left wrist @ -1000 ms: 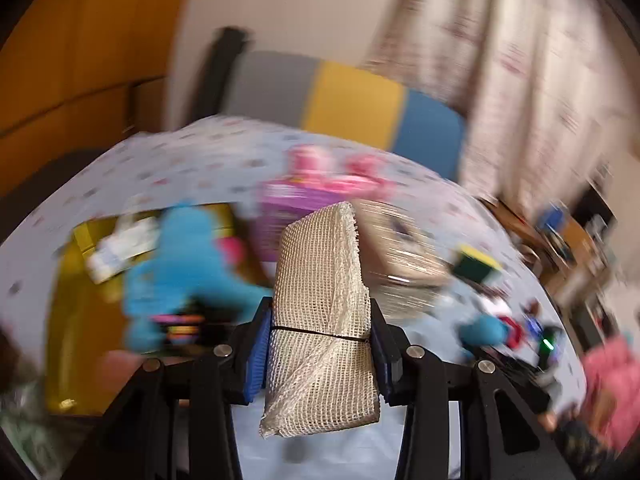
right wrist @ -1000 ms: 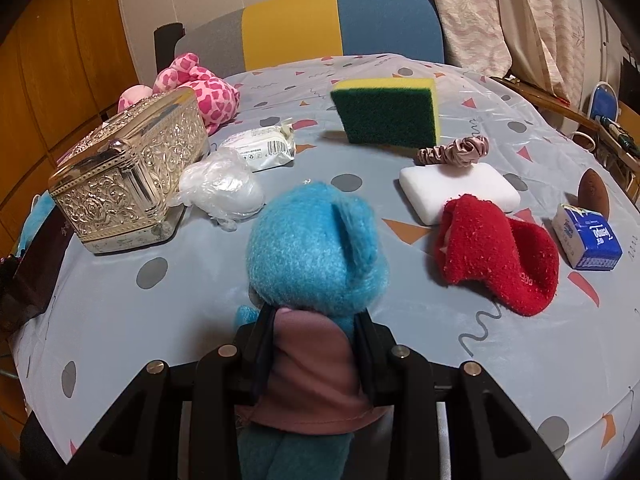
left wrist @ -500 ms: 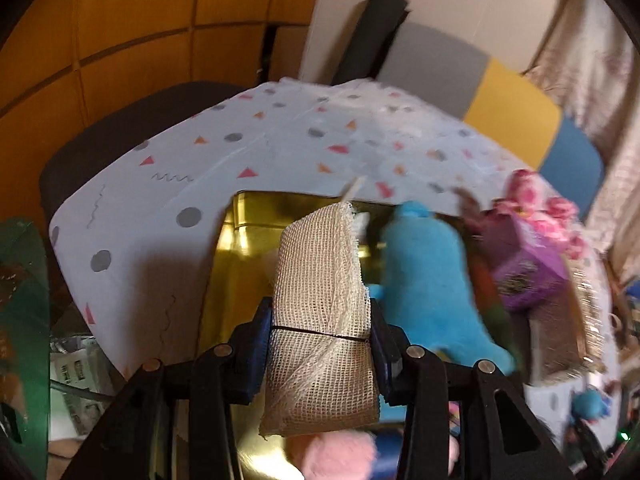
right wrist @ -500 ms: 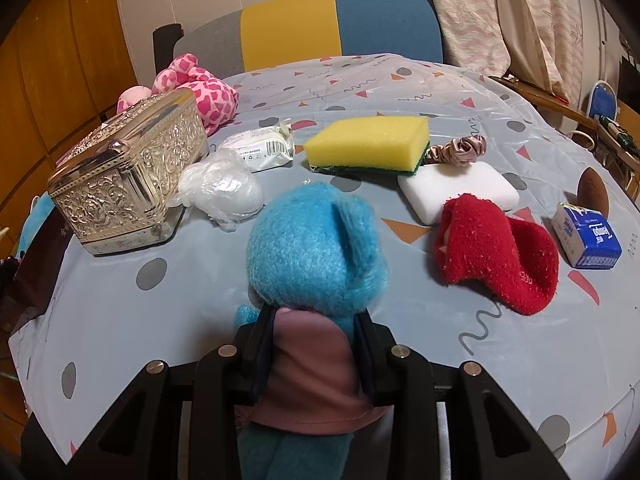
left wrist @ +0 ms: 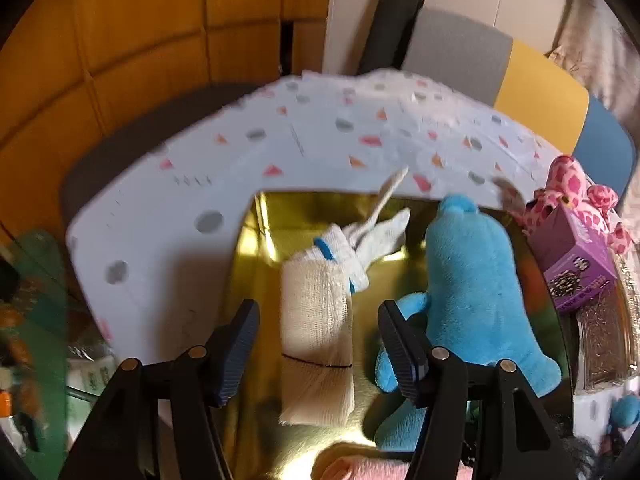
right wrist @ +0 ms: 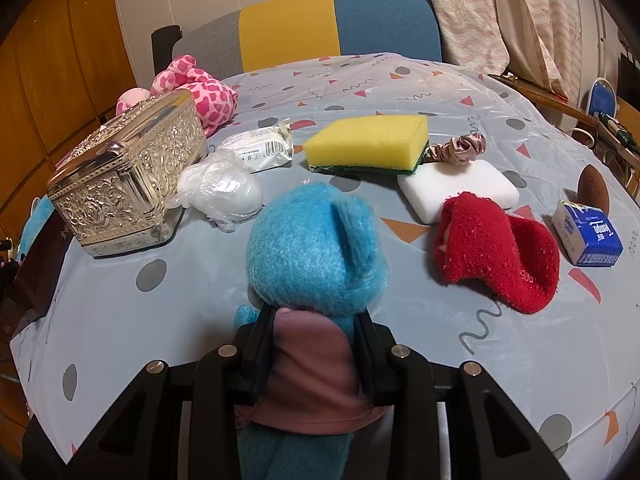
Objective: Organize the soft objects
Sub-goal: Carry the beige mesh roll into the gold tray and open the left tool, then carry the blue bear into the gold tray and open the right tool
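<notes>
Left gripper [left wrist: 320, 344] jaws opening, gauze roll [left wrist: 316, 332] released between them over the gold tray [left wrist: 256, 280]; right gripper [right wrist: 314, 344] clamps the blue plush [right wrist: 316, 240], likely due there next.

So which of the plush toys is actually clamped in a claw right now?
The small blue bear in the mauve top: the right claw pinches its body. The big blue plush lies loose in the gold box, and the pink spotted one sits untouched.
</notes>
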Motion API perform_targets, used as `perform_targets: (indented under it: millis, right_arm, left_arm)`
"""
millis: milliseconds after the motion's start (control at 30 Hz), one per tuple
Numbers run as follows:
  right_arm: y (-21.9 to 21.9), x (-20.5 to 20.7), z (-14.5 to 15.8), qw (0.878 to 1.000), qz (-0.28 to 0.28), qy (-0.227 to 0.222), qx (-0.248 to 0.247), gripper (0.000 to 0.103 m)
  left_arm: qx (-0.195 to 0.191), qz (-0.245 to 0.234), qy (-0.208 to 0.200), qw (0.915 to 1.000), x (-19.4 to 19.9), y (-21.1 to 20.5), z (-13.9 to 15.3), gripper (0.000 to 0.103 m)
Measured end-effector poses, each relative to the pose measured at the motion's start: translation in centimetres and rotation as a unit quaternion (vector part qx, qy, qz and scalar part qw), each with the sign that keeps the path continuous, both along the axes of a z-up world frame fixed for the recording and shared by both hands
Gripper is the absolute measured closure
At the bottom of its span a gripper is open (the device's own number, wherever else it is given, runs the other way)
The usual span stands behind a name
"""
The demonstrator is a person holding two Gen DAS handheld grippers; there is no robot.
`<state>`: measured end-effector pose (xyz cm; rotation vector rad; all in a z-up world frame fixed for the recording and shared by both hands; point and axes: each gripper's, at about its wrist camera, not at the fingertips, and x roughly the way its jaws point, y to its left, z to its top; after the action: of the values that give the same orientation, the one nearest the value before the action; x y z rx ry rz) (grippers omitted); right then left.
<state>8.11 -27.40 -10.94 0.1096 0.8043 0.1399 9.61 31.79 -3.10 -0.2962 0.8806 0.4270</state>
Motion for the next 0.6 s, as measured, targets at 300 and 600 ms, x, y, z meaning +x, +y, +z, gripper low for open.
perform_targets:
  millis: [300, 600]
  right_arm:
    - [0.3, 0.0, 0.1, 1.000, -0.004, 0.001, -0.010, 0.069]
    - [0.8, -0.1, 0.2, 0.999, -0.011, 0.001, -0.035, 0.068]
  left_arm:
    - [0.048, -0.024, -0.095, 0.9940, -6.2, -5.7, 4.6, 0.035]
    - [0.052, -0.083, -0.124, 0.9875, -10.1, -12.1, 5.3, 0.032]
